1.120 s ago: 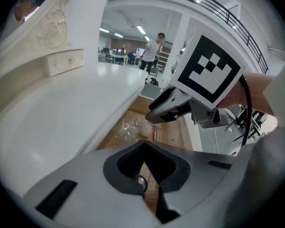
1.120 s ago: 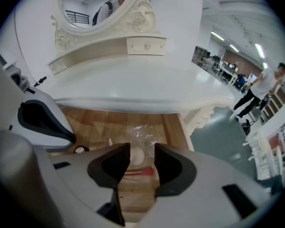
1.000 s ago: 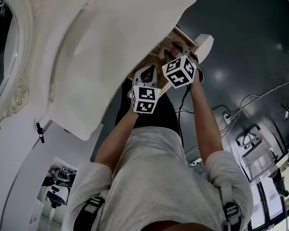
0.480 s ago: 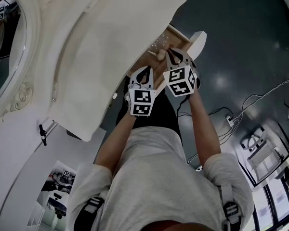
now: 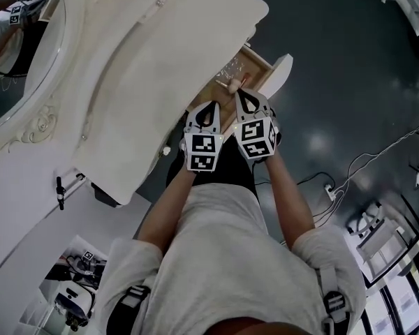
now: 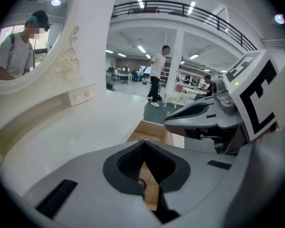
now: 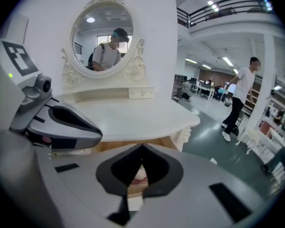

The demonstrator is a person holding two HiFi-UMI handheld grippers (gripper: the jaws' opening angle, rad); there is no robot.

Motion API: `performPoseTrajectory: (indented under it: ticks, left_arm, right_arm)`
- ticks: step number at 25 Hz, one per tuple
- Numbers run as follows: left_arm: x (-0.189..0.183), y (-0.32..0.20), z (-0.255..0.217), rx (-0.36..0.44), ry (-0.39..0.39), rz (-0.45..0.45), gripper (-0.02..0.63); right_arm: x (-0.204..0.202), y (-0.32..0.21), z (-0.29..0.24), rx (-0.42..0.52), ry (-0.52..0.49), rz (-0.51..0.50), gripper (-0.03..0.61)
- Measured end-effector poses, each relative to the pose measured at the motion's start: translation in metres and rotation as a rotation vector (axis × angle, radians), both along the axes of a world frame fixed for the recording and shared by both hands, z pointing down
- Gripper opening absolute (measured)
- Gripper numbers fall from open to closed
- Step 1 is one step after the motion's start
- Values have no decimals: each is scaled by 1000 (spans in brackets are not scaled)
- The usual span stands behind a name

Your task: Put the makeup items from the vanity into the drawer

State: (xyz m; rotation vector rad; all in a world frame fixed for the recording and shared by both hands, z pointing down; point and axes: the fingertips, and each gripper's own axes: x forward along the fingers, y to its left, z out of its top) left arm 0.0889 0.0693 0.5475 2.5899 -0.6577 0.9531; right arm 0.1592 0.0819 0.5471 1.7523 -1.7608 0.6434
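The left gripper (image 5: 210, 104) and the right gripper (image 5: 243, 93) hung over the open pale wooden drawer (image 5: 262, 60), each with its jaws pressed together and nothing pinched. Just beyond the right one's tips, a small pink-and-cream makeup item (image 5: 233, 84) lay in the drawer, seemingly clear of them. Farther off, the curved white vanity top (image 5: 174, 54) looked bare, so I judged the putting-away all but done, with perhaps only the drawer left to close.

L grip (image 5: 209, 105) fingers together | R grip (image 5: 242, 95) fingers together | both arms fwd, side by side
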Motion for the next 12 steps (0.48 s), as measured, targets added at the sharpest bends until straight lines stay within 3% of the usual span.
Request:
performPoseTrajectory:
  ticks: [6,12]
  left_arm:
    - [-4,-5,-34,42,54,-59,5]
    - [-3,-12,-90,173,170,-65,5]
  right_arm:
    - [-7,3,-36,94,-57,32,14]
    - [0,10,-92,232,-64,116,14]
